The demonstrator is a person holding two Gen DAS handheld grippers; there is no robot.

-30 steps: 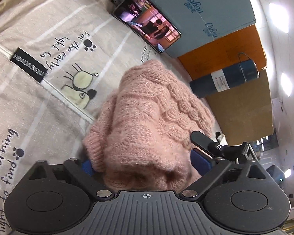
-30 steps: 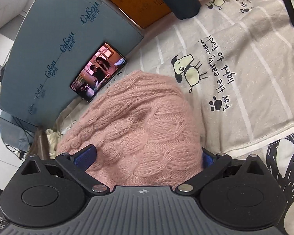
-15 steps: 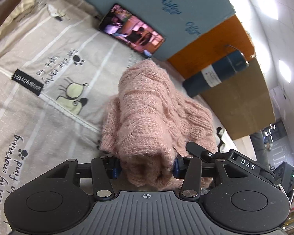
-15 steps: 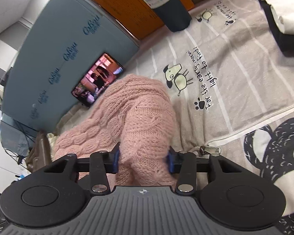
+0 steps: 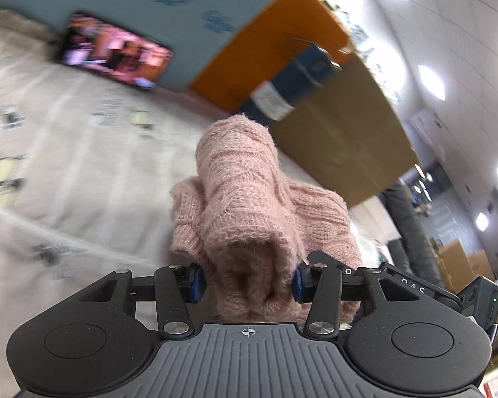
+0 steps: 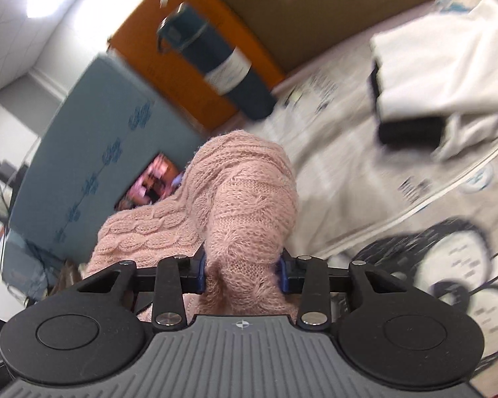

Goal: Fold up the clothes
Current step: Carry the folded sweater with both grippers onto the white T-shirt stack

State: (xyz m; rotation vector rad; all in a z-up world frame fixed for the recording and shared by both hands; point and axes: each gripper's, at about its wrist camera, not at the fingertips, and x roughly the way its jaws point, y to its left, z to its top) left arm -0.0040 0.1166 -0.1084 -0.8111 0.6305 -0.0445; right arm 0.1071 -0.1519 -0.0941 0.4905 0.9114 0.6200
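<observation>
A pink cable-knit sweater (image 5: 242, 205) is bunched up and held off the printed grey bedsheet (image 5: 66, 172). My left gripper (image 5: 247, 280) is shut on one thick fold of it. In the right wrist view my right gripper (image 6: 242, 273) is shut on another fold of the same sweater (image 6: 245, 199). The knit hangs between both grippers and hides the fingertips. The right gripper's body (image 5: 415, 288) shows close beside the left one.
A dark blue bottle (image 6: 219, 66) stands at the back by an orange board (image 5: 275, 43) and a cardboard box (image 5: 342, 132). A phone (image 5: 116, 53) leans on a blue-grey panel (image 6: 83, 152). A folded white and black pile (image 6: 441, 76) lies on the sheet at right.
Both grippers closed on the sweater, then lifted it off the sheet. The views tilted up toward the back wall and are blurred by motion.
</observation>
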